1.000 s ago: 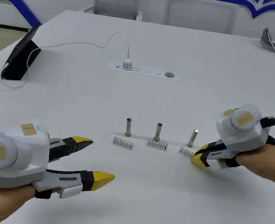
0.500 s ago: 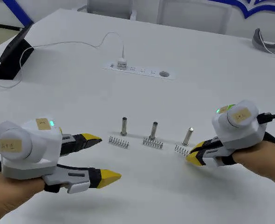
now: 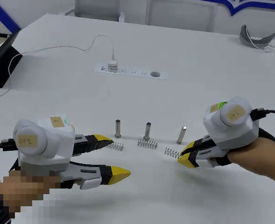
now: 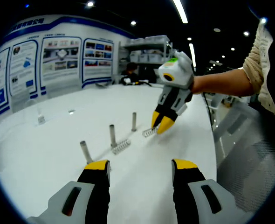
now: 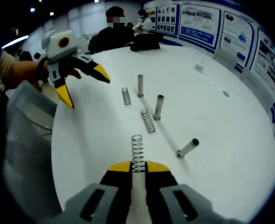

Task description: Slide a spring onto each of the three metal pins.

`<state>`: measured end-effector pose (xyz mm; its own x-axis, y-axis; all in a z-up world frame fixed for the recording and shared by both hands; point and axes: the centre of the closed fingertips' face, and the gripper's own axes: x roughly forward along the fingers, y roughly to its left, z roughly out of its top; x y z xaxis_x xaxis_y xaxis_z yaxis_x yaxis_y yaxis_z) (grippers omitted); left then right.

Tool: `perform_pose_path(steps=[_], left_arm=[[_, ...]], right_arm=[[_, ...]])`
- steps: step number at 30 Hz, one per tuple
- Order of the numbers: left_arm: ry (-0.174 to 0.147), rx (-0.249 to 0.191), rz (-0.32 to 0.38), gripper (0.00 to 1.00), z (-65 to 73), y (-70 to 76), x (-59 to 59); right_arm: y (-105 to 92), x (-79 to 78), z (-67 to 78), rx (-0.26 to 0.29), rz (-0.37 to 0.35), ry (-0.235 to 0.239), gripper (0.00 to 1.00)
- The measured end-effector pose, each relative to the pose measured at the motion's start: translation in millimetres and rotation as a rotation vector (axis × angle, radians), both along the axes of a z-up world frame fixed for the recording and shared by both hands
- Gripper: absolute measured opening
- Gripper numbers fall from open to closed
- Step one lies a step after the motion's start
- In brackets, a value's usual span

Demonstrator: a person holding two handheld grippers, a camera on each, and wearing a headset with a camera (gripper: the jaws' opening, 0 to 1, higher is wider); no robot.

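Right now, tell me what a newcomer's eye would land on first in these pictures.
Three metal pins stand in a row on the white table, with springs lying in front of them. The right gripper is shut on one end of the rightmost spring, and the left gripper hangs open near the leftmost pin.

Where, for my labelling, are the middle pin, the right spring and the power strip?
middle pin (image 3: 147,131), head view, mid-shaft
right spring (image 5: 137,151), right gripper view, middle coils
power strip (image 3: 130,72), head view, top face

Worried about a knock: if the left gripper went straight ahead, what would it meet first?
Probably the left spring, just ahead of the open left gripper, though its height is unclear.
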<state>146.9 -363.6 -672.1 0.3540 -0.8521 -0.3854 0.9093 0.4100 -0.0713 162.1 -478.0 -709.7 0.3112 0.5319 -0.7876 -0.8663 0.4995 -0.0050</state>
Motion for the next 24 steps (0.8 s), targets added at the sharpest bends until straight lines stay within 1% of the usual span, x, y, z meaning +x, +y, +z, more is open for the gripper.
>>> perform_pose_path(steps=[4,8,11,14,20,24], left_arm=[[0.000,0.010,-0.026,0.52,-2.2,-8.9,-0.8],[0.005,0.016,-0.048,0.50,-5.9,-17.2,-3.0],[0.007,0.030,-0.073,0.49,-9.7,-24.6,-5.8],[0.006,0.037,-0.092,0.48,-9.6,-30.2,-8.1],[0.000,0.053,-0.118,0.47,-9.4,-36.0,-10.3],[-0.008,0.068,-0.135,0.45,-10.4,-38.6,-12.1]], right_arm=[[8.7,-5.4,5.5,0.009,0.033,-0.004,0.12],[15.2,-10.7,7.8,0.012,0.066,-0.002,0.12],[20.5,-14.6,10.1,0.016,0.098,0.002,0.12],[24.2,-16.7,12.0,0.014,0.123,0.000,0.12],[32.0,-20.9,16.1,0.012,0.169,-0.003,0.12],[40.0,-28.7,19.0,0.011,0.227,0.002,0.12]])
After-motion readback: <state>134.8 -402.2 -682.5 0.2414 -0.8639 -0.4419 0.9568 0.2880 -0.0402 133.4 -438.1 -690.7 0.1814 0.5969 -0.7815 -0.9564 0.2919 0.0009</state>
